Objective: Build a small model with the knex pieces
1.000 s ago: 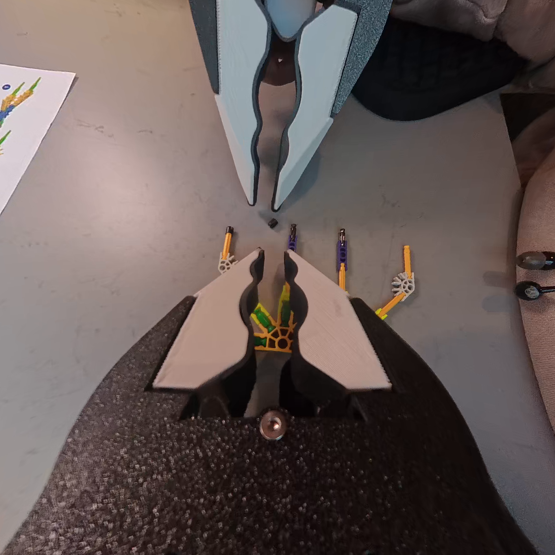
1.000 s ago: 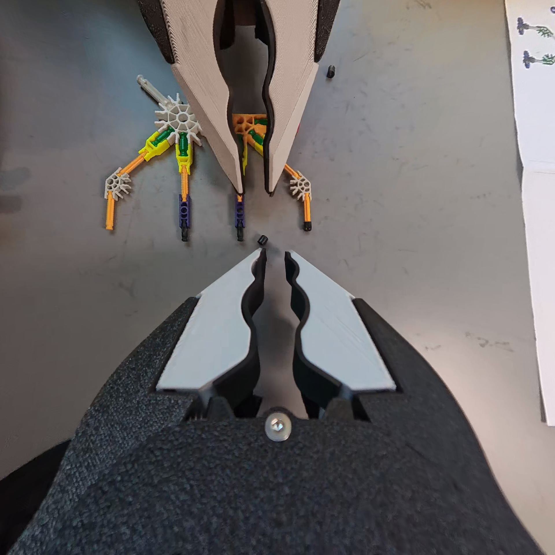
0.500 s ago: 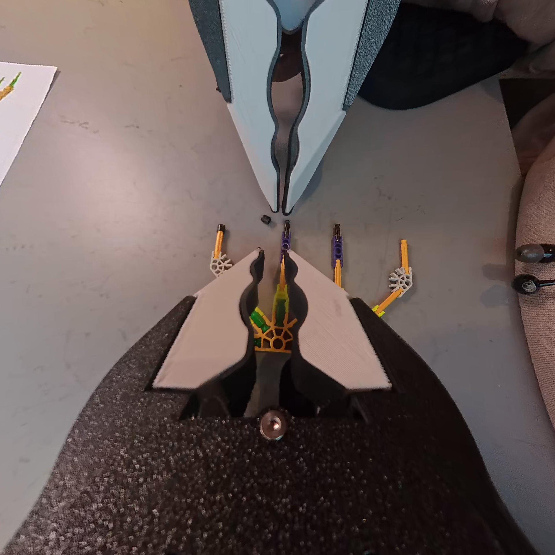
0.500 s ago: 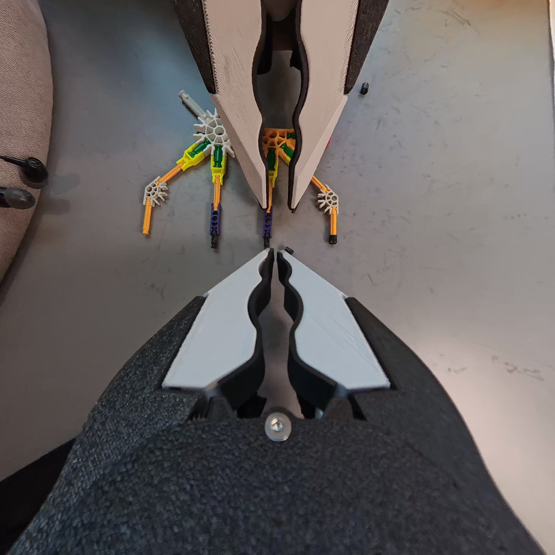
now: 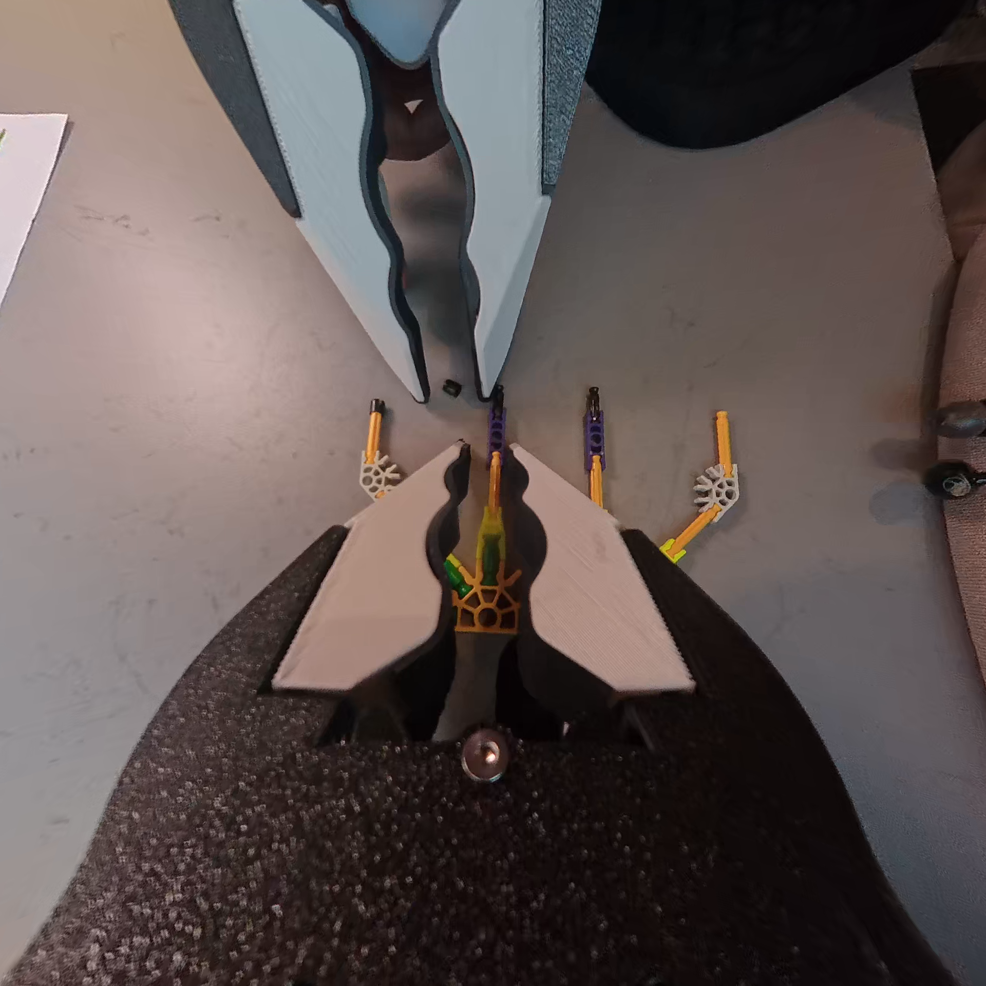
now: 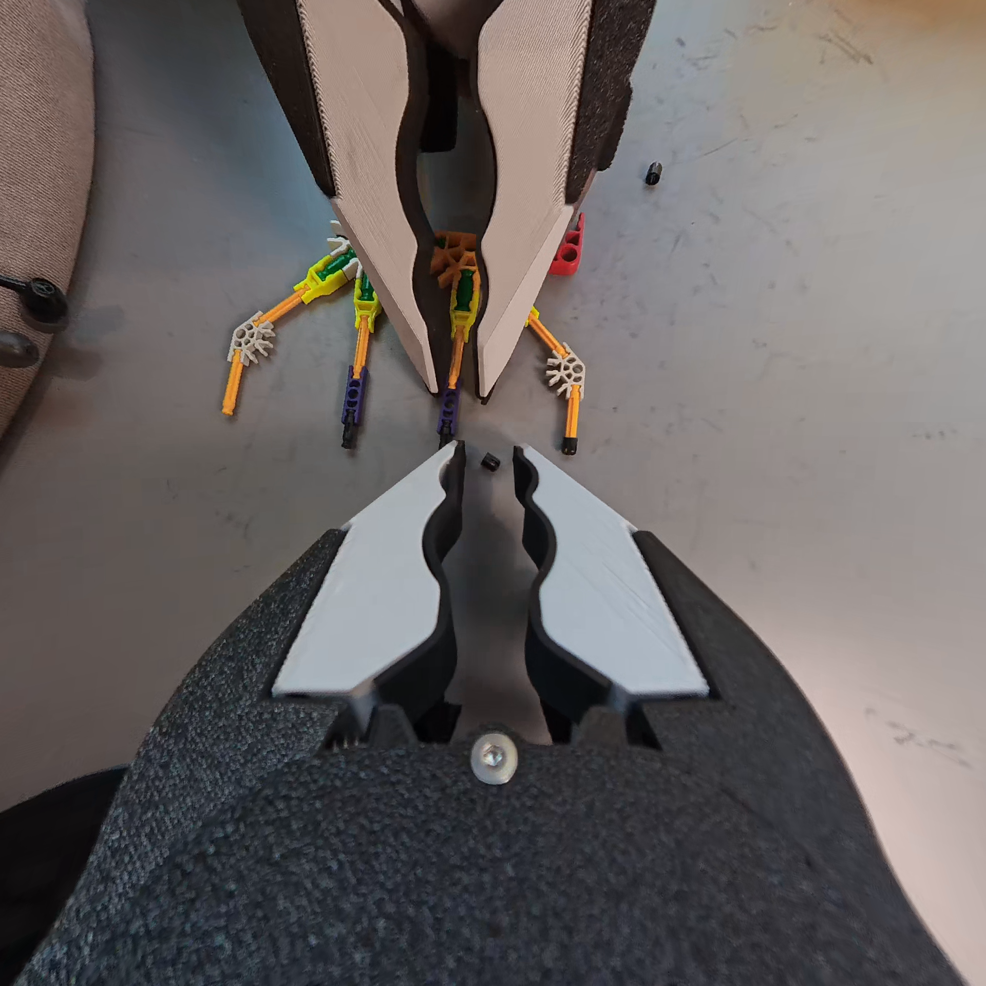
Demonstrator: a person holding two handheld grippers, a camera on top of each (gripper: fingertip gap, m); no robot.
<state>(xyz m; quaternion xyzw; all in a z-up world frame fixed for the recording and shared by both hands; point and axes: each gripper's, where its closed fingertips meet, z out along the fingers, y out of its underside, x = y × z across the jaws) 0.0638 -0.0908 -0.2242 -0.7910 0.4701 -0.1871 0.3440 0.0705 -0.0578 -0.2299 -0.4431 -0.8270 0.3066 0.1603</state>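
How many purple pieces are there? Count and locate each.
2. One purple piece lies just off the left gripper's fingertips; the second purple piece ends the neighbouring rod. That gripper may hide more.

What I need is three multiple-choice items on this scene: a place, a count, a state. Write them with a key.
1. The small black cap lies: A) between the right gripper's fingertips; B) on white paper; C) on a red piece.
2. Purple connectors on the toy: A) one; B) two; C) four.
3. The right gripper is: A) open; B) shut on the cap; C) shut on a rod.
Key: 1A, the cap sits in the gap between its tips; 2B, two purple ones show; 3A, its tips stand apart, touching nothing.
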